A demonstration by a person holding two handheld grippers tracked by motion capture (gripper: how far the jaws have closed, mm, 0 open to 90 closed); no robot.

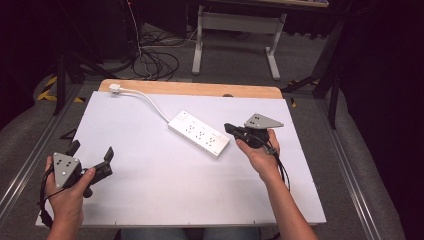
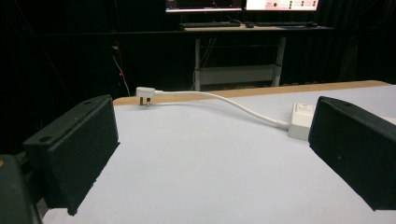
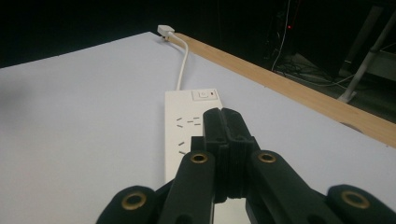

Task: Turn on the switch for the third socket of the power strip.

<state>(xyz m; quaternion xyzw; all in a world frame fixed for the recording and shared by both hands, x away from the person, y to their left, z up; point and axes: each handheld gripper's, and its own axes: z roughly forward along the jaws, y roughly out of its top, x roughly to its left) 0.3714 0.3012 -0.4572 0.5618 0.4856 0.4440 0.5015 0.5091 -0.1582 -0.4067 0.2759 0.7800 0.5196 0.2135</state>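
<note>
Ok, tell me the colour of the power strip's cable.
White, like the power strip itself; the cable shows best in the left gripper view.

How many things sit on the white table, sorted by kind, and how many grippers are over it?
Power strip, white, with its cable and plug: 1
Grippers: 2, the left gripper with jaws apart, the right gripper with jaws closed and nothing between them
Total: 3, on or over the table
</note>
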